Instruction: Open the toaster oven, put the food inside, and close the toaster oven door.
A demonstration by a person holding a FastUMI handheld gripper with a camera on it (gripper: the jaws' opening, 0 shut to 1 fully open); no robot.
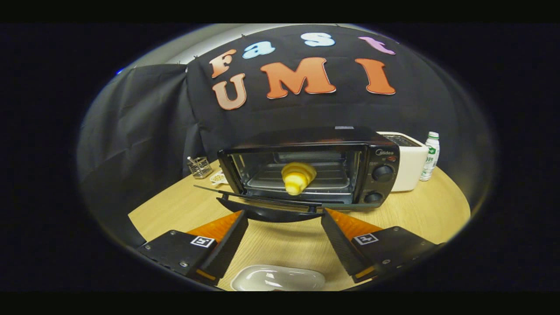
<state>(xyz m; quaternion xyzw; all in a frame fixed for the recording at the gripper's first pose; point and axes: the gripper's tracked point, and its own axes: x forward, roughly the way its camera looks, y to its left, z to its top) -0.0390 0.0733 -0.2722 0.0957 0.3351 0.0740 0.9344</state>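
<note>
The black toaster oven (379,151) stands on the round wooden table (166,210) with its glass door (245,194) swung down flat toward me. A yellow croissant (297,177) rests on the rack inside the cavity. The door's curved black handle (262,214) sits just ahead of my fingers. My gripper (284,214) is open, with one fingertip near each end of the handle and nothing held between the fingers.
An empty white plate (278,278) lies on the table under the gripper. A white appliance (409,162) and a small bottle (431,156) stand right of the oven. A wire holder (200,167) and a small dish (217,177) sit to its left.
</note>
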